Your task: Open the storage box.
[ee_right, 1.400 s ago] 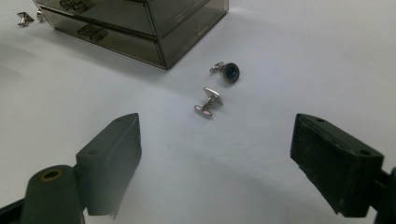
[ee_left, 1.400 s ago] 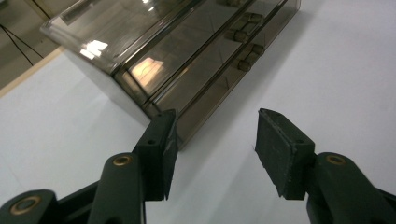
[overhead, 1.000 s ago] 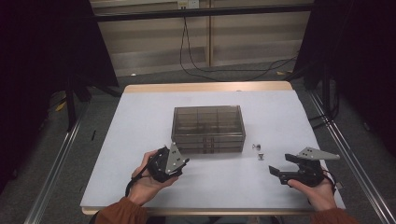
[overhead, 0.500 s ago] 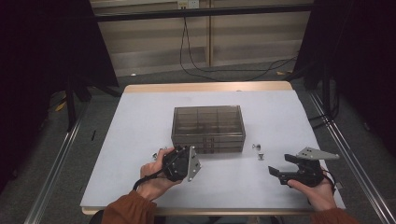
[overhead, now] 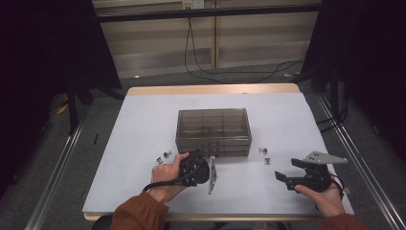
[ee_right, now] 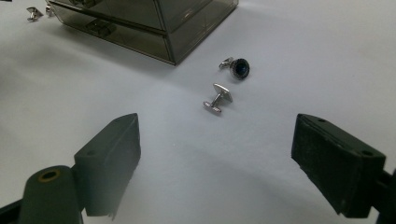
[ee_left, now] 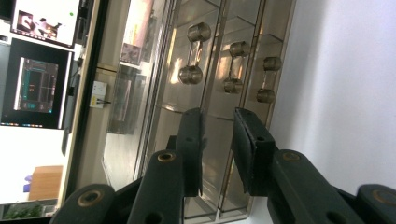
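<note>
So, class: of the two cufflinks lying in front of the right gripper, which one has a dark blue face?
The round cufflink farther from the jaws, nearer the drawer box; the other cufflink is plain silver.

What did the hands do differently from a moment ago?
The left tongs slid right, up to the front of the drawer box, rolling sideways, jaws closing with nothing between them. The right tongs, box and cufflinks stayed put.

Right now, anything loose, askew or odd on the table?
Yes: cufflinks lie loose on the mat outside the drawer box. Two sit right of it, a blue-faced one and a silver one on its side; two more lie at its left front corner. The drawers look shut.
</note>
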{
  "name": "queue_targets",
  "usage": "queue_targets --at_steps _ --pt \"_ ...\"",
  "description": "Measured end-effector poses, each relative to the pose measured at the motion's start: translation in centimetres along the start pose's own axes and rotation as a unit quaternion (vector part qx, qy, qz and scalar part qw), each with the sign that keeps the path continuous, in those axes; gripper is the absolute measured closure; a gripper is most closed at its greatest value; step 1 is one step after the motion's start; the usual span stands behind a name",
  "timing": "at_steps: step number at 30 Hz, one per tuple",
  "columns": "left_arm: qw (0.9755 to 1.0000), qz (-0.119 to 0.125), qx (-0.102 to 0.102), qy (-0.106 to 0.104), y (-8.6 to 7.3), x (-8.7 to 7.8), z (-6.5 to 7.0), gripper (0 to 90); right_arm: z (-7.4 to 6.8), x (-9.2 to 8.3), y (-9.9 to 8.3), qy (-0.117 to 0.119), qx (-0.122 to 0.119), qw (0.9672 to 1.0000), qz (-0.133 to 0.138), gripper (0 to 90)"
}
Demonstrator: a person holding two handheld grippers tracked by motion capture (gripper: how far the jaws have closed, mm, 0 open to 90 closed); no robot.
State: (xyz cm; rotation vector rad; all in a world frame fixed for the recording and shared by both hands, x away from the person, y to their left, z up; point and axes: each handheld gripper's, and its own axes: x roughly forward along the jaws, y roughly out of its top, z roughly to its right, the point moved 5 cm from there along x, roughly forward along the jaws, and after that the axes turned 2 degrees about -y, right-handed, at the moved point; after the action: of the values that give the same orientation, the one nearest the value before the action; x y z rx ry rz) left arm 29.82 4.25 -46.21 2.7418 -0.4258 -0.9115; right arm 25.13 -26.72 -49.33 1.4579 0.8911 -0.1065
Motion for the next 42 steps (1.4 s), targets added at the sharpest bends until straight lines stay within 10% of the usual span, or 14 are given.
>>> queue_targets --at_steps 24,42 --pt "0.9935 -0.046 0.076 0.071 2.4 1.4 0.5 76.8 0.0 0.0 0.0 0.002 0.001 1.0000 -0.005 13.8" --pt "0.9876 -0.070 0.090 0.108 2.7 2.1 1.0 80.3 -0.1 0.0 -0.1 0.004 0.001 1.0000 -0.009 13.5"
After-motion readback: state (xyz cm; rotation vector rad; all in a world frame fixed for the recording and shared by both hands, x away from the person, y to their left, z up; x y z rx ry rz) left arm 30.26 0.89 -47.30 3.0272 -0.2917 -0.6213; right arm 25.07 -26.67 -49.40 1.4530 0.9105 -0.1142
